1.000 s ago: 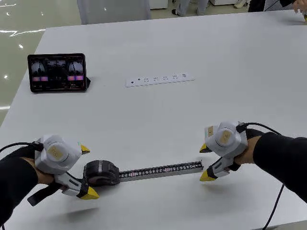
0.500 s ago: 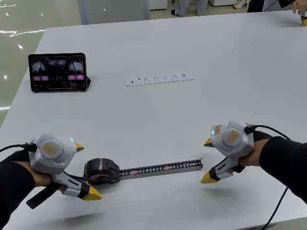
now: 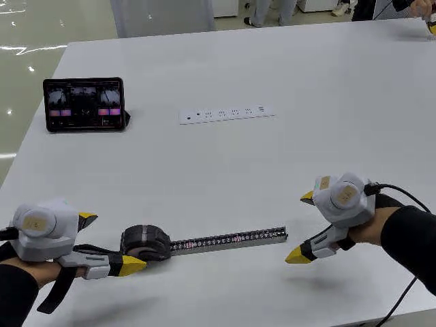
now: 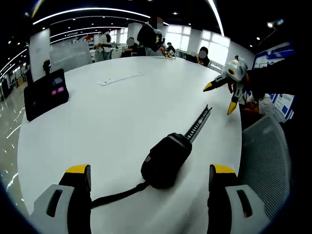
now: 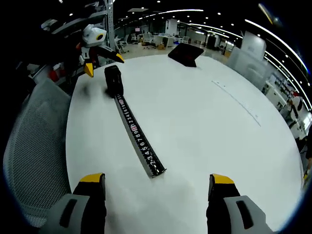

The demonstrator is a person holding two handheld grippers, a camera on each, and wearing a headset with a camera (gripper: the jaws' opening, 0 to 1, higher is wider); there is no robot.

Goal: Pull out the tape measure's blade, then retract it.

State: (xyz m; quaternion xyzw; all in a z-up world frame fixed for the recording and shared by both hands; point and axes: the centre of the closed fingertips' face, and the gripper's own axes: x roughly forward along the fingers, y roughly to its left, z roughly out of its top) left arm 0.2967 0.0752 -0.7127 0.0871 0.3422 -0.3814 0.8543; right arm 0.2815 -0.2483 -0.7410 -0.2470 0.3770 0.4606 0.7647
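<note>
Black tape-measure case point(image 3: 144, 243), numbered steel blade point(image 3: 228, 239) extended on white surface point(image 3: 225, 170); left claw point(image 3: 110, 240), right claw point(image 3: 303, 227) both released, empty. Risk: unheld case skids, blade whips back

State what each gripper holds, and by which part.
Nothing. The left gripper and the right gripper are both open; the tape measure lies ungripped on the table, blade extended.

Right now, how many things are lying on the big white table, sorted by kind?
Tape measure: 1
Tablet: 1
Power strip: 1
Total: 3
</note>
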